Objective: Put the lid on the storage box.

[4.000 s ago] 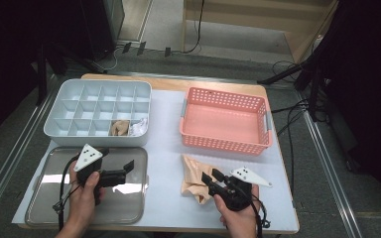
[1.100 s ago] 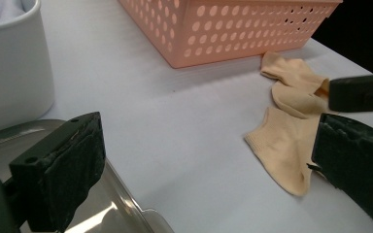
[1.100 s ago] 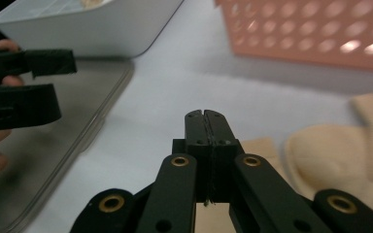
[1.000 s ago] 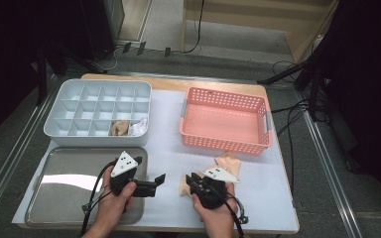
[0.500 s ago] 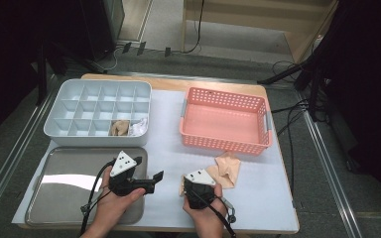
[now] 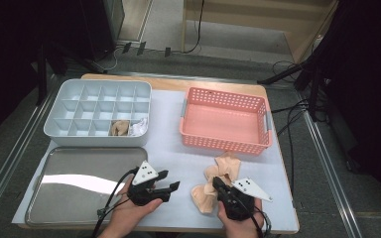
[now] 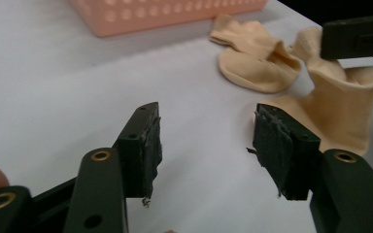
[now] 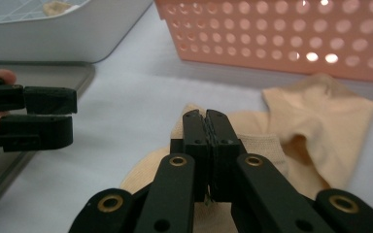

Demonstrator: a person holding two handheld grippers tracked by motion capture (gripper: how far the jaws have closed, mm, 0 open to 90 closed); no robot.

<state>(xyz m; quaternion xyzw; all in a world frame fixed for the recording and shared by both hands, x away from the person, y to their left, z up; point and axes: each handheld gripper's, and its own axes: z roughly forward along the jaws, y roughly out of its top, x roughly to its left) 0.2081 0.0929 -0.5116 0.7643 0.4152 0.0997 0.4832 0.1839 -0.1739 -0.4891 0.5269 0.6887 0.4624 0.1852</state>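
Pinching the near sock [image 6: 204, 194] with my right hand-held gripper [image 6: 217, 183]: in the right gripper view its jaws are clenched on a fold of the beige fabric, cuff end lifted a little off the table [image 6: 188, 158]. The second sock [image 6: 226, 166] lies flat just beyond, close to the pink basket [image 6: 224, 145]. My left hand-held gripper [image 6: 173, 186] sits to the left, aimed at the pinched sock; its jaws have just been closing, now half parted, nothing between the pads, sock edge just beside the right pad [image 7: 277, 145]. Step in hand, as I judge it: bringing the second grip onto the sock to fold or bundle it. Next move calls for sliding the left jaws over the raised edge, then closing. Two rolled socks already sit in the divided grey tray [image 6: 99, 96]; steel tray [image 6: 79, 173] bare.
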